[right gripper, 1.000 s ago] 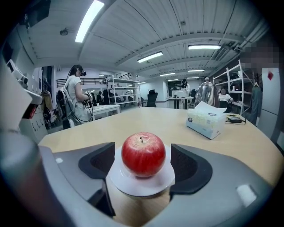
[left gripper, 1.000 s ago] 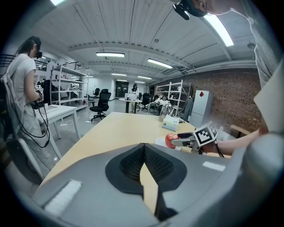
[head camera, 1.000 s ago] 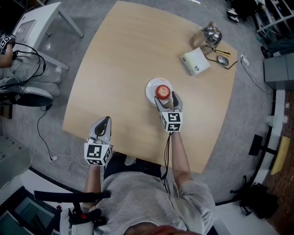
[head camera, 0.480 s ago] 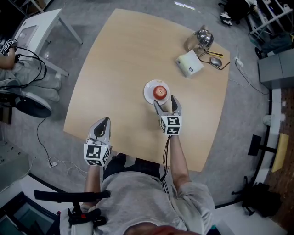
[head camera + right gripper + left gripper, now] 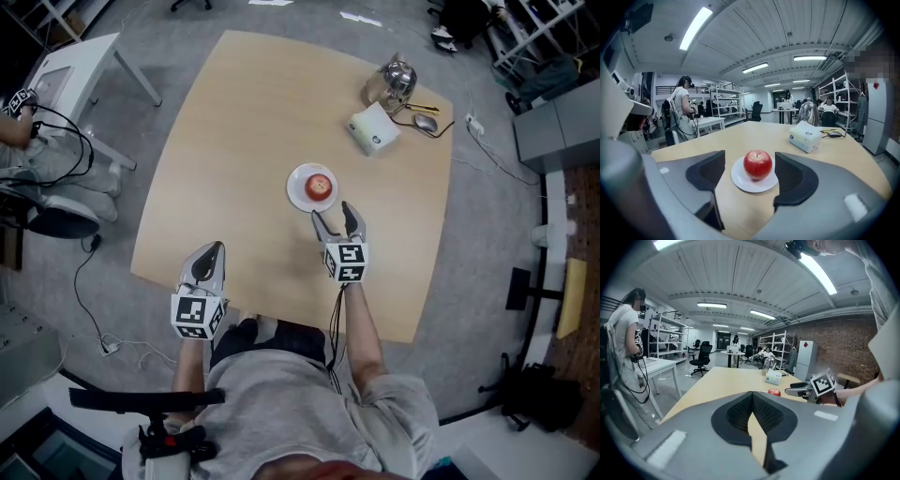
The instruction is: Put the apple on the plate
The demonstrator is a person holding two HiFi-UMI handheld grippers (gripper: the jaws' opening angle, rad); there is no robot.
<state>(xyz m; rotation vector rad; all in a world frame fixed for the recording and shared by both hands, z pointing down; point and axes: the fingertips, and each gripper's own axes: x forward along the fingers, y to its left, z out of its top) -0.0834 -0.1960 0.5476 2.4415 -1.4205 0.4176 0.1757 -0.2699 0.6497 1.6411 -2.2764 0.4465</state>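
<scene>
A red apple stands on a small white plate near the middle of the wooden table. My right gripper hovers just short of the plate, open; its jaws have just been closing a little with nothing between them. In the right gripper view the apple and plate sit beyond the dark fingers, untouched. My left gripper hangs over the table's near edge, shut and empty. Its pads meet in the left gripper view, with the apple far off.
A white tissue box, a metal kettle and a mouse with a cable lie at the table's far right corner. A white desk and a seated person are at the left. Shelving stands in the background.
My right gripper has drawn back from the apple toward me and risen; the apple stays on the plate. The left gripper has barely shifted.
</scene>
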